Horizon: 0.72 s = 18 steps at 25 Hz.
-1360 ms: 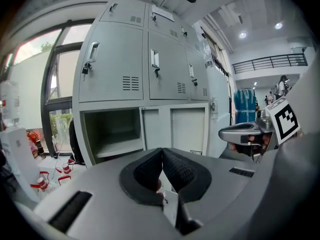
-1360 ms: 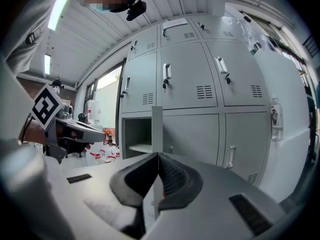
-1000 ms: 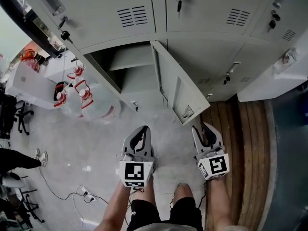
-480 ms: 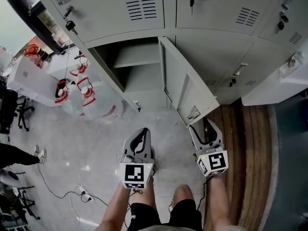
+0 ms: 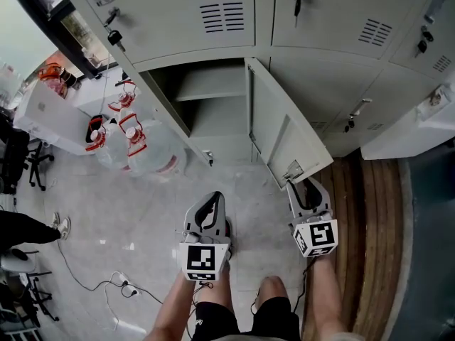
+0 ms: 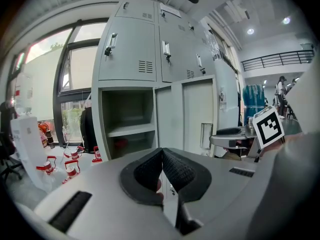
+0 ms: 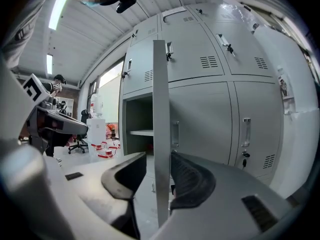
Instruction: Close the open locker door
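Note:
The grey locker door [image 5: 284,130] stands swung out from its open compartment [image 5: 206,109], which holds one shelf. My right gripper [image 5: 307,189] is at the door's free edge, by the latch [image 5: 293,170]. In the right gripper view the door edge [image 7: 160,109] runs upright between the jaws of the right gripper [image 7: 159,171]. These jaws are closing, with a thin gap still showing at the left pad [image 7: 127,174]. My left gripper [image 5: 206,203] hangs over the floor left of the door, shut and holding nothing [image 6: 162,156].
Water jugs with red caps [image 5: 135,144] stand on the floor left of the open compartment, beside a white box [image 5: 43,112]. A cable with a power strip [image 5: 121,286] lies at lower left. Wooden planks [image 5: 370,212] run along the right. Closed lockers [image 5: 334,20] surround the open one.
My right gripper has moved forward from beside the door's lower corner until its jaws straddle the door's free edge. The left gripper has hardly moved.

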Available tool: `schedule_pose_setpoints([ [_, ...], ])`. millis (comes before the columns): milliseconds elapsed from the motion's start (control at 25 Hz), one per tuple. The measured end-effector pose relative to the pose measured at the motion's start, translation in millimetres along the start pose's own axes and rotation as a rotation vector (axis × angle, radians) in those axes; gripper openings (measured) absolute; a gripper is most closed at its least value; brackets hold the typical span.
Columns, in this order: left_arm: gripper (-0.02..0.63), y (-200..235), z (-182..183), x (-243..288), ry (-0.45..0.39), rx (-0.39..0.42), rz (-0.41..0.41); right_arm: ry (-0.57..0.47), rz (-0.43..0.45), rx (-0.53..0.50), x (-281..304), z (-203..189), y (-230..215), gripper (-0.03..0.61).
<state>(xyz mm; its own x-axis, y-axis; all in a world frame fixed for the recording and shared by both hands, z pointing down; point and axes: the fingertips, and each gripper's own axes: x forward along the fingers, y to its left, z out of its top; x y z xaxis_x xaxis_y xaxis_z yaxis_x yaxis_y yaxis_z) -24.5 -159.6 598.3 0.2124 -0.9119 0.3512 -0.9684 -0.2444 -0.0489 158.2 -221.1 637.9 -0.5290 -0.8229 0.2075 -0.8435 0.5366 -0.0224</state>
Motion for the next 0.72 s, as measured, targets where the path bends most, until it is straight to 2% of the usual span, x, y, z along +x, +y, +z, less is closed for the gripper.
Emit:
schedule_pose_setpoints([
  [200,0.021,12,5,-7,0.002,-0.010,0.020,0.019,-0.005,-0.005,0,2,6,0.104],
  [720,0.023,41,8,-29,0.003,-0.031,0.083,0.040,0.134,-0.033,6,3,71,0.117],
])
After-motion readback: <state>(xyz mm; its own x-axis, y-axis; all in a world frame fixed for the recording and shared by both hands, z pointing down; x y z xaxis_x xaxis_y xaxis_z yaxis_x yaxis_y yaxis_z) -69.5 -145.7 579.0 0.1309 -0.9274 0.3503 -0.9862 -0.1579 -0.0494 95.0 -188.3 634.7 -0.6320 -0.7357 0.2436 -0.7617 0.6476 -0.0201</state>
